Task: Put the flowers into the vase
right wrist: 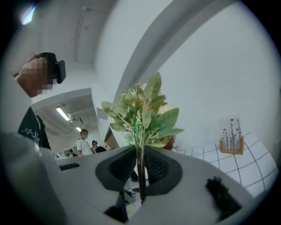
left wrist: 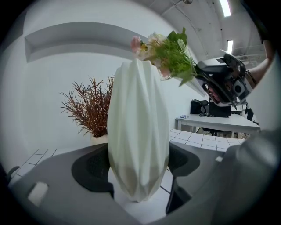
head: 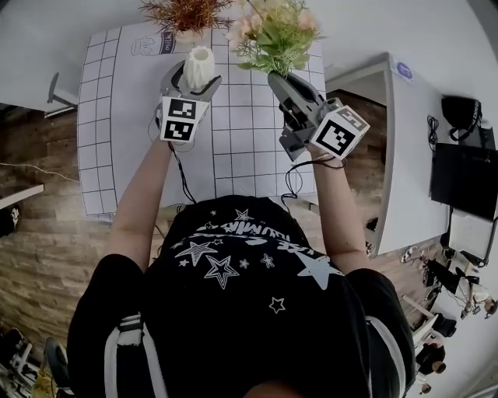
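A white ribbed vase (left wrist: 138, 136) stands upright on the gridded mat (head: 233, 148), and my left gripper (left wrist: 139, 169) is shut on its lower body, one pad on each side. From the head view the vase (head: 198, 66) rises just past the left gripper (head: 187, 89). My right gripper (right wrist: 140, 169) is shut on the thin stems of a bunch of flowers (right wrist: 142, 116) with green leaves and pale pink blooms. The flowers (head: 272, 31) are held in the air to the right of the vase mouth; in the left gripper view the bunch (left wrist: 169, 55) hangs just right of the vase's top.
A pot of reddish dried plants (head: 183, 14) stands at the mat's far edge behind the vase. A small wooden card holder (right wrist: 232, 140) sits on the mat to the right. A white desk (head: 408, 148) lies right of the mat, with dark gear on it.
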